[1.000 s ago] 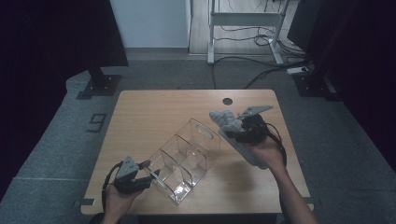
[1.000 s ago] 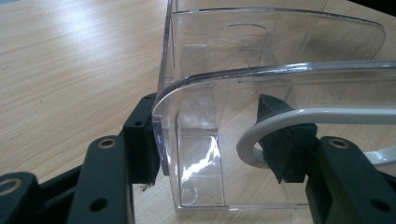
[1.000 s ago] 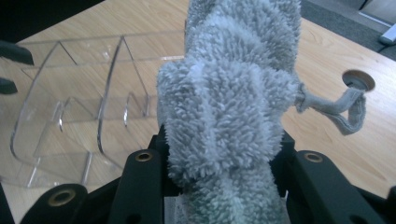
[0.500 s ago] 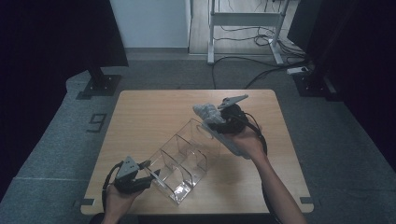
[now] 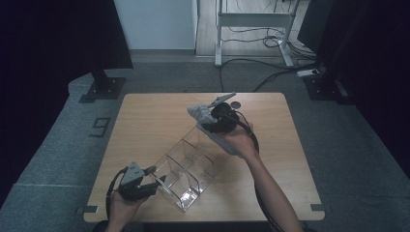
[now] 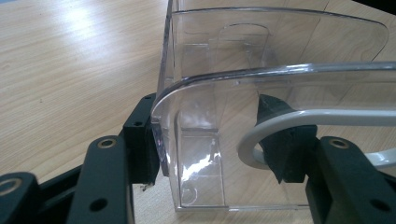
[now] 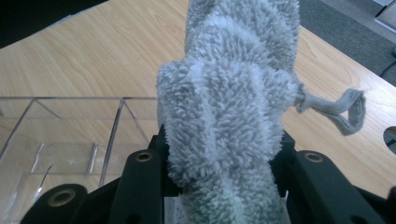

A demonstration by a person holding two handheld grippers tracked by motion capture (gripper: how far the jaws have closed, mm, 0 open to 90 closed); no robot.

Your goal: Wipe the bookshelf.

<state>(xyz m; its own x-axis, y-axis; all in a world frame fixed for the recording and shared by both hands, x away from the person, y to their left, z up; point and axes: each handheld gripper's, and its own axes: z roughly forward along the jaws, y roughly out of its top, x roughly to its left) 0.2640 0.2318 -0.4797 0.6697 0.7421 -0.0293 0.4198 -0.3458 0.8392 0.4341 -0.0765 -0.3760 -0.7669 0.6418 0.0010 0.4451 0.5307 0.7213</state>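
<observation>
A clear acrylic organizer (image 5: 193, 164) with several compartments lies diagonally on the wooden table (image 5: 154, 121). My left gripper (image 5: 157, 182) is at its near end, and in the left gripper view the gripper (image 6: 215, 144) is shut on that end of the organizer (image 6: 275, 51), one pad (image 6: 144, 140) outside the wall. My right gripper (image 5: 207, 117) hovers by the organizer's far end, shut on a fluffy grey cloth (image 5: 199, 111). In the right gripper view the cloth (image 7: 233, 79) bulges between the jaws (image 7: 222, 154), its hanging loop (image 7: 348, 109) dangles to the right, and the organizer (image 7: 60, 135) lies below left.
A small round hole (image 5: 235, 104) sits in the tabletop near the far edge, behind the right gripper. Grey carpet surrounds the table, with a black stand base (image 5: 104, 87) at the back left and a metal desk frame (image 5: 251, 34) with cables behind.
My right gripper has carried the grey cloth leftward and farther across the table, from the organizer's right side to its far end. The left gripper and the organizer have stayed put.
</observation>
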